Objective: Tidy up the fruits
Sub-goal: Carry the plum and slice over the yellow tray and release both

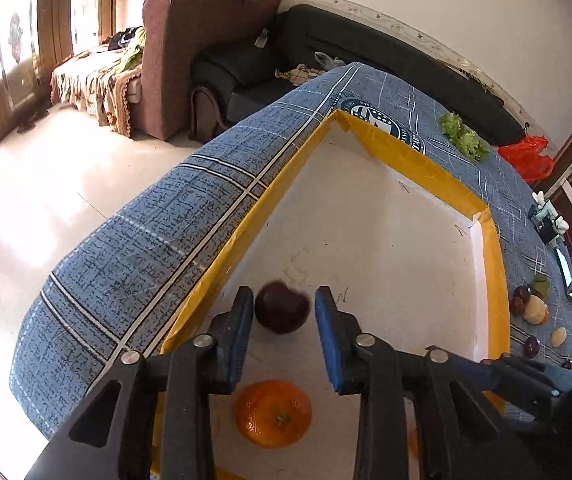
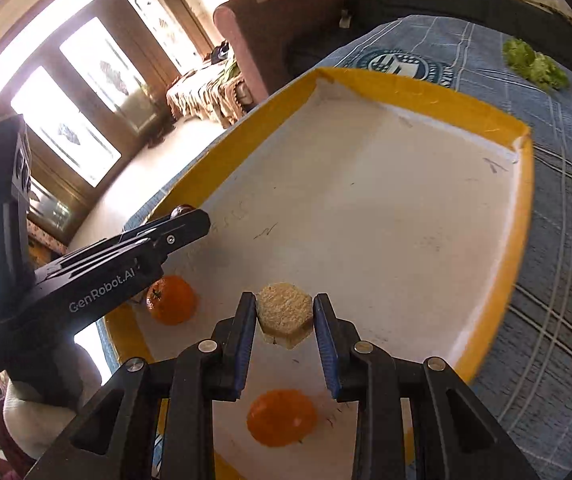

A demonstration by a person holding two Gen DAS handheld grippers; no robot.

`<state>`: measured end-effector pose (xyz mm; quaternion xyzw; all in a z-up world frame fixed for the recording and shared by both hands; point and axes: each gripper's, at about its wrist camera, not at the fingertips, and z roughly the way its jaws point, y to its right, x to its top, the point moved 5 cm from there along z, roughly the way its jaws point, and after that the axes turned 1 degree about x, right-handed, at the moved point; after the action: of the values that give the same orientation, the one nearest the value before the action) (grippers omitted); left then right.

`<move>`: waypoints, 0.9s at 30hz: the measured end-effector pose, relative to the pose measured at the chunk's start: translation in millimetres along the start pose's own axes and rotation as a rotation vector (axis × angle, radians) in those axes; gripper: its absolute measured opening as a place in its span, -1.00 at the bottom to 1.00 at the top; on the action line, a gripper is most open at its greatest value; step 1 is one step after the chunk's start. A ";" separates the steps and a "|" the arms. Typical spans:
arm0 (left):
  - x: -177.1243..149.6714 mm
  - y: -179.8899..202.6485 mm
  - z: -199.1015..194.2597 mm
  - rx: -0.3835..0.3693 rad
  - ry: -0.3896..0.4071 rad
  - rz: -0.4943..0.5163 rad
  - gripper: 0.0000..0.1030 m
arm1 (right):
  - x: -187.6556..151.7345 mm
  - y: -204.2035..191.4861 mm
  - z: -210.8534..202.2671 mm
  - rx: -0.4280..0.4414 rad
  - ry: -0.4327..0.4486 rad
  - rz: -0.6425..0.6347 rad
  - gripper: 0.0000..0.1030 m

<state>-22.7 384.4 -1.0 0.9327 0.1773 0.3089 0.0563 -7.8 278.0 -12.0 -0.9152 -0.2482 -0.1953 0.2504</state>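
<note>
My left gripper [image 1: 284, 312] stands apart around the plum [image 1: 282, 307]; my right gripper [image 2: 284, 312] clamps the hexagonal piece [image 2: 284, 314], which may bounce onto the orange [image 2: 282, 417] below it.

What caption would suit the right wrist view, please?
Right claw grips a hexagonal beige piece above the yellow-rimmed tray.

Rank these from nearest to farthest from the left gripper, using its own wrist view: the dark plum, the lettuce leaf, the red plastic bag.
1. Dark plum: between the jaws of the left gripper, in the yellow-rimmed tray.
2. Lettuce leaf: on the blue cloth beyond the tray's far rim.
3. Red plastic bag: past the cloth's far edge, right of the lettuce.
</note>
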 end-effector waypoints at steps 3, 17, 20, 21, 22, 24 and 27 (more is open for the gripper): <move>3.3 2.4 1.8 -0.013 0.005 -0.007 -0.09 | 3.7 -0.3 3.4 -0.005 0.001 -0.001 -0.33; -13.9 35.9 -68.2 -0.140 0.100 -0.111 0.55 | -21.3 50.4 -75.9 -0.015 0.151 0.094 -0.03; -24.6 62.0 -78.1 -0.184 0.092 -0.095 0.56 | -38.8 73.8 -98.7 -0.037 0.185 0.135 -0.02; -28.8 72.6 -81.3 -0.194 0.094 -0.082 0.56 | -45.7 84.7 -107.2 -0.047 0.199 0.152 -0.02; -32.7 81.1 -83.6 -0.199 0.096 -0.071 0.56 | -50.4 90.8 -113.9 -0.056 0.209 0.165 -0.02; -43.0 106.6 -84.9 -0.214 0.079 -0.033 0.56 | -63.4 111.7 -132.3 -0.078 0.234 0.200 -0.01; -57.3 144.0 -86.1 -0.235 0.066 0.042 0.56 | -79.0 144.7 -152.9 -0.112 0.264 0.258 -0.01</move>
<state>-74.2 229.1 67.1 0.9126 0.1219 0.3591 0.1528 -26.7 56.2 19.7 -0.9185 -0.0827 -0.2933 0.2522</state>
